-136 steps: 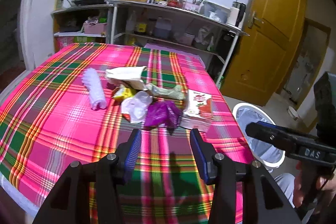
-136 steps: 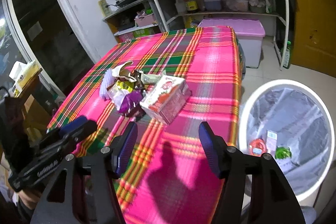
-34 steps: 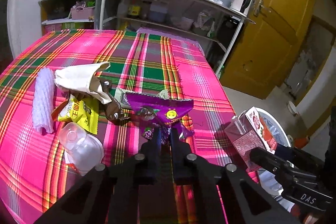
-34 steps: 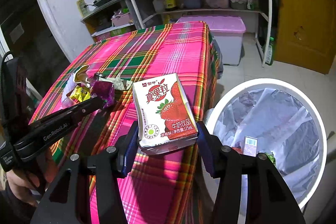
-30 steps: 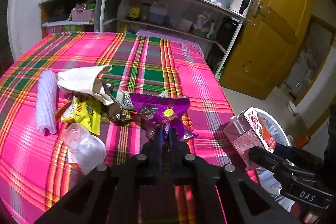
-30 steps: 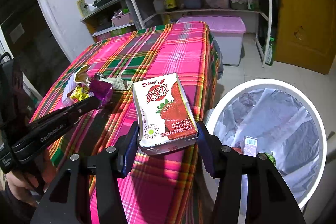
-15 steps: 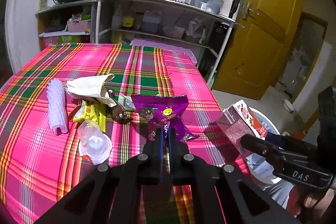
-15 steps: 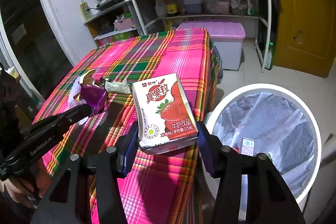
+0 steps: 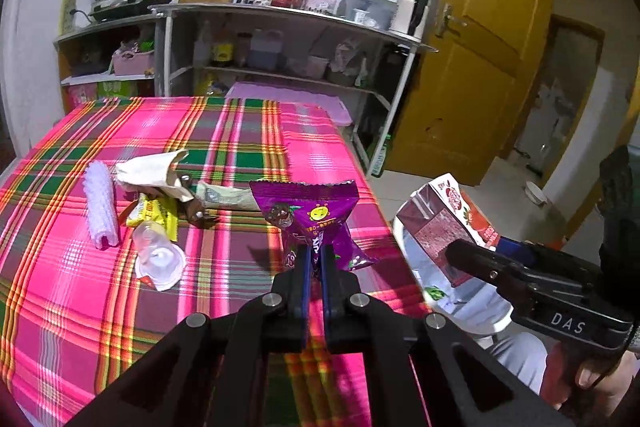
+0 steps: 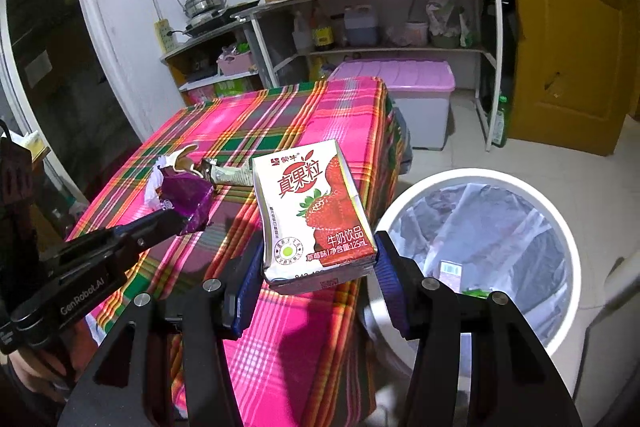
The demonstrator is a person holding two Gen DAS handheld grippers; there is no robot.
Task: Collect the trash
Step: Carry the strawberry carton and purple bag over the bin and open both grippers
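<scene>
My left gripper (image 9: 315,259) is shut on a purple snack wrapper (image 9: 312,211) and holds it above the pink plaid tablecloth (image 9: 224,135). My right gripper (image 10: 318,267) is shut on a strawberry milk carton (image 10: 312,211), held near the table's right edge beside the white trash bin (image 10: 532,191) with a clear liner. The carton (image 9: 448,223) also shows in the left wrist view, and the wrapper (image 10: 184,199) in the right wrist view. On the table lie a white foam sleeve (image 9: 100,207), a crumpled paper (image 9: 152,171), a yellow wrapper (image 9: 156,215) and a clear plastic cup (image 9: 158,255).
Metal shelves (image 9: 280,39) with bottles and jars stand behind the table. A purple-lidded storage box (image 10: 400,95) sits on the floor under them. A yellow door (image 9: 480,47) is at the right. The bin holds a few pieces of trash (image 10: 450,271).
Both grippers closed on their items and lifted them. Over the last second both have pulled back and risen slightly, the carton staying beside the bin.
</scene>
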